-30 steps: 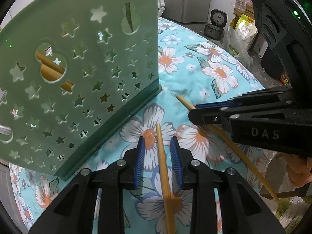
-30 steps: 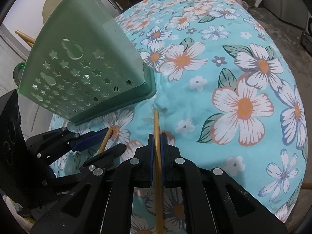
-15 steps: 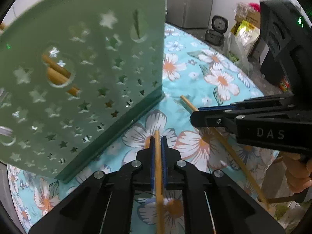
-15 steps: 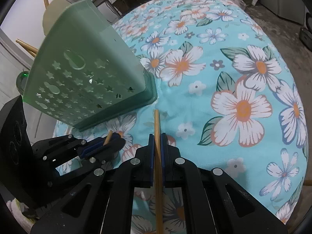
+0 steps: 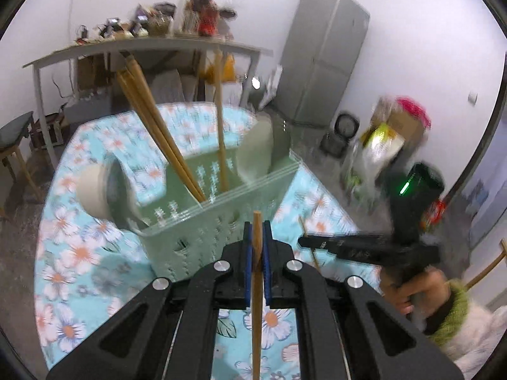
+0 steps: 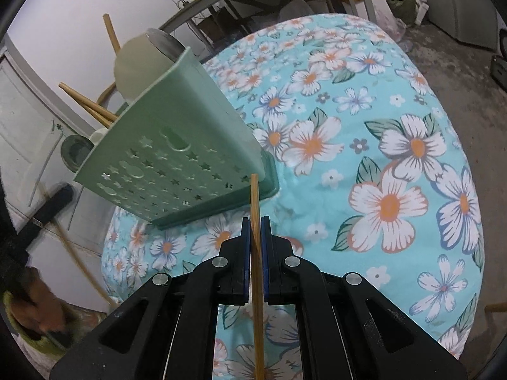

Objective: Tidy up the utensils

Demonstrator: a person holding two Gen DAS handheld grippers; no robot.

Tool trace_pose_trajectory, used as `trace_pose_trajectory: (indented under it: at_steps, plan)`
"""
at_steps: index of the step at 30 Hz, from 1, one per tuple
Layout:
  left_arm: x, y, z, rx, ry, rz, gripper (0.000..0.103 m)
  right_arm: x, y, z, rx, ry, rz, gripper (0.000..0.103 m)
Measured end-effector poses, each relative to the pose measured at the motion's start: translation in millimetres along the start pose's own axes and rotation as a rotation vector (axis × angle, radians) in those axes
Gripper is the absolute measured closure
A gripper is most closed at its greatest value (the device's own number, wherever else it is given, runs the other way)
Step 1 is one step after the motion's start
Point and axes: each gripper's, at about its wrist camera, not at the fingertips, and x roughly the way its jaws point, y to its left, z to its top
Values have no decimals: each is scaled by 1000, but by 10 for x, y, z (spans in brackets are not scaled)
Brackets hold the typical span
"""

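Chopsticks are filling both sets of tongs: the left gripper (image 5: 257, 243) is clenching one chopstick (image 5: 256, 288) between its blue pads, its tip poking just past the fingertips, and the right gripper (image 6: 256, 240) is pinching a second chopstick (image 6: 257, 269) the same way, the stick running back under the tool. Ahead of the left tongs and slightly below them, the green utensil basket (image 5: 221, 221) is standing on the floral cloth (image 6: 396, 158) with its open top facing up; several chopsticks (image 5: 158, 126) are already leaning inside it. From the right tongs the basket is sitting ahead and to the left, its star-punched wall tilting in the lens. These sticks are looking light, stiff and smooth, so I reckon they are liable to pivot or slide in a narrow pinch; taking hold nearer the middle, squarely across the shaft, seems safest to me.
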Motion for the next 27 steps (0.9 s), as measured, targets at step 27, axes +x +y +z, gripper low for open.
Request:
trace_pose_trajectory:
  at_steps: [27]
  plan:
    - [-1020,308,1289,-11,-470,-12,98,-60,101,-29,5,-15,10,99]
